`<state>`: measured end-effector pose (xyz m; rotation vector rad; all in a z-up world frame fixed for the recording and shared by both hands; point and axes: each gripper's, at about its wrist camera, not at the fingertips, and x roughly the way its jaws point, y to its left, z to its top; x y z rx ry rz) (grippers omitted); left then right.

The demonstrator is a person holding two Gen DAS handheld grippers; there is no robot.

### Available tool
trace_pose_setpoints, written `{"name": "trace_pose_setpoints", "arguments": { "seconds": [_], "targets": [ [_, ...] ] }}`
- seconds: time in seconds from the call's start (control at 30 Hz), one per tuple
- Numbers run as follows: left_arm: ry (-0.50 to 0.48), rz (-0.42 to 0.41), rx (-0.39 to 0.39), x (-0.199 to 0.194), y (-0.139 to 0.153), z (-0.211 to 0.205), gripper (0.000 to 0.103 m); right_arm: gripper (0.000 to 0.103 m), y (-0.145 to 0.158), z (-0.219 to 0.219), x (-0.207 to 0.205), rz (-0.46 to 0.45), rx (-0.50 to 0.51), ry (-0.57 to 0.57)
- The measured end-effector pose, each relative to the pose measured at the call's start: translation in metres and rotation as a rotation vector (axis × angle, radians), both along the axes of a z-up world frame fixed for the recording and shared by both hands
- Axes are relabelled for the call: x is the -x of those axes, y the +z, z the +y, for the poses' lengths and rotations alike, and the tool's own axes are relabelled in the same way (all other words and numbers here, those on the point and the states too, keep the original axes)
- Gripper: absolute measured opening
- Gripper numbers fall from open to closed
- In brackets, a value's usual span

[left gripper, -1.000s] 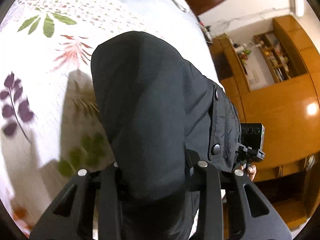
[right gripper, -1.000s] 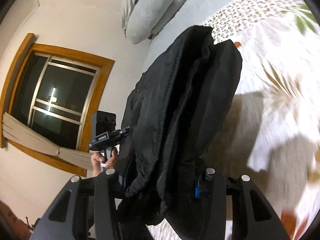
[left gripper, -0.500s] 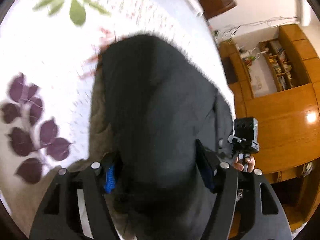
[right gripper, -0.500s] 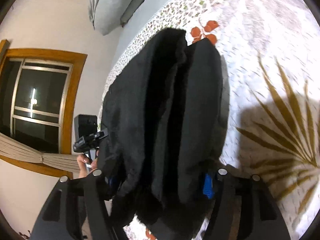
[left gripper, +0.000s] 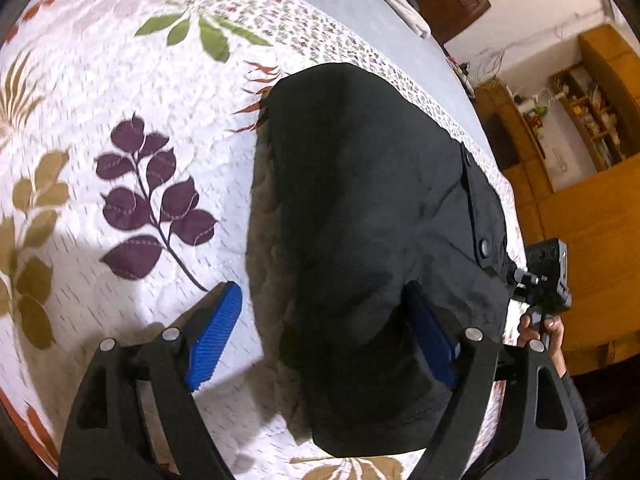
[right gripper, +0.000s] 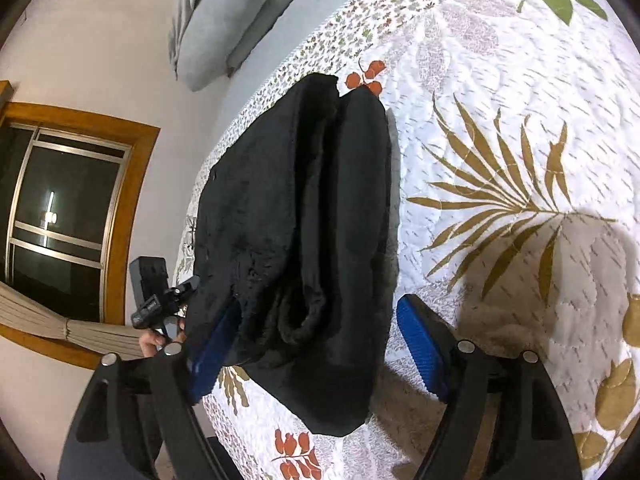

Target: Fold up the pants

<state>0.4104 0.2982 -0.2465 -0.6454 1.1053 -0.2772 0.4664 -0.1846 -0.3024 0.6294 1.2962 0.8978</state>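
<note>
Black pants (left gripper: 372, 248) lay folded into a compact bundle on the leaf-print quilt (left gripper: 132, 92), near the bed's edge, snap-button pocket flap facing up on the side nearest the wooden cabinets (left gripper: 592, 216). Left gripper (left gripper: 326, 332) had its blue-padded fingers (left gripper: 216, 332) spread wide, straddling the near end of the bundle; the left pad sat clear of the cloth over bare quilt, the right pad lay against or partly under the fabric edge, gripping nothing. Right gripper (right gripper: 310, 350), seen from the opposite end, likewise stood released, fingers (right gripper: 420, 344) apart on either side of the stacked layers (right gripper: 304, 208), whose rolled edges showed several thicknesses. Grey pillow (right gripper: 224, 20) lay well apart at the headboard end. Judgement: the step in hand looked like letting go after the final fold; the task seemed nearly complete. The next move would call for drawing both tools straight back without snagging cloth, and perhaps a light press to flatten the bulging upper layer, since loose folds could spring open.
</note>
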Motion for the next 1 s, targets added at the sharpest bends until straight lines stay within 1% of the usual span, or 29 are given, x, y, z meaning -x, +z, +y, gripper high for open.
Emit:
{"name": "trace_pose_setpoints", "arguments": {
  "seconds": [0.07,0.1,0.13,0.17,0.2,0.23,0.27,0.3,0.37,0.4,0.43,0.47,0.5,0.57,0.63,0.7,0.8,0.87,0.93,1.0],
  "targets": [
    [0.022,-0.011,0.017,0.004,0.005,0.003,0.081,0.08,0.013,-0.013,0.01,-0.018,-0.017,-0.015],
    [0.037,-0.027,-0.001,0.01,0.013,0.003,0.082,0.081,0.021,-0.018,0.017,-0.035,-0.034,-0.029],
    [0.051,-0.044,-0.017,0.017,0.021,0.004,0.086,0.083,0.03,-0.026,0.026,-0.055,-0.052,-0.05],
    [0.067,-0.067,-0.025,0.027,0.028,0.006,0.089,0.087,0.041,-0.035,0.037,-0.085,-0.045,-0.087],
    [0.092,-0.106,-0.029,0.042,0.041,0.006,0.09,0.09,0.048,-0.04,0.047,-0.108,-0.035,-0.121],
    [0.108,-0.135,-0.033,0.054,0.05,0.006,0.091,0.091,0.058,-0.049,0.065,-0.131,-0.037,-0.153],
    [0.124,-0.159,-0.042,0.069,0.059,0.005,0.097,0.092,0.064,-0.053,0.079,-0.142,-0.054,-0.161],
    [0.146,-0.186,-0.074,0.088,0.07,0.001,0.099,0.092,0.072,-0.057,0.101,-0.161,-0.069,-0.169],
    [0.174,-0.233,-0.155,0.117,0.088,-0.011,0.1,0.094,0.09,-0.061,0.141,-0.226,0.014,-0.206],
    [0.185,-0.254,-0.223,0.136,0.1,-0.022,0.1,0.098,0.104,-0.059,0.17,-0.275,0.077,-0.236],
    [0.193,-0.263,-0.27,0.149,0.108,-0.03,0.1,0.1,0.112,-0.06,0.191,-0.307,0.12,-0.251],
    [0.196,-0.27,-0.315,0.163,0.116,-0.039,0.1,0.1,0.12,-0.054,0.204,-0.326,0.144,-0.259],
    [0.204,-0.286,-0.364,0.183,0.127,-0.053,0.1,0.1,0.129,-0.054,0.23,-0.358,0.192,-0.281],
    [0.211,-0.301,-0.408,0.207,0.14,-0.071,0.1,0.1,0.145,-0.05,0.273,-0.414,0.278,-0.319],
    [0.231,-0.312,-0.5,0.239,0.157,-0.099,0.1,0.1,0.159,-0.042,0.308,-0.464,0.353,-0.348],
    [0.227,-0.324,-0.537,0.26,0.169,-0.12,0.1,0.1,0.172,-0.036,0.34,-0.505,0.41,-0.372],
    [0.222,-0.334,-0.573,0.297,0.183,-0.148,0.1,0.099,0.188,-0.029,0.385,-0.557,0.491,-0.367],
    [0.232,-0.349,-0.594,0.319,0.192,-0.162,0.1,0.099,0.199,-0.028,0.408,-0.568,0.491,-0.342],
    [0.241,-0.357,-0.639,0.344,0.201,-0.175,0.1,0.099,0.209,-0.029,0.43,-0.587,0.493,-0.353],
    [0.256,-0.367,-0.634,0.368,0.21,-0.183,0.1,0.099,0.219,-0.028,0.448,-0.619,0.487,-0.362]
  ]
}}
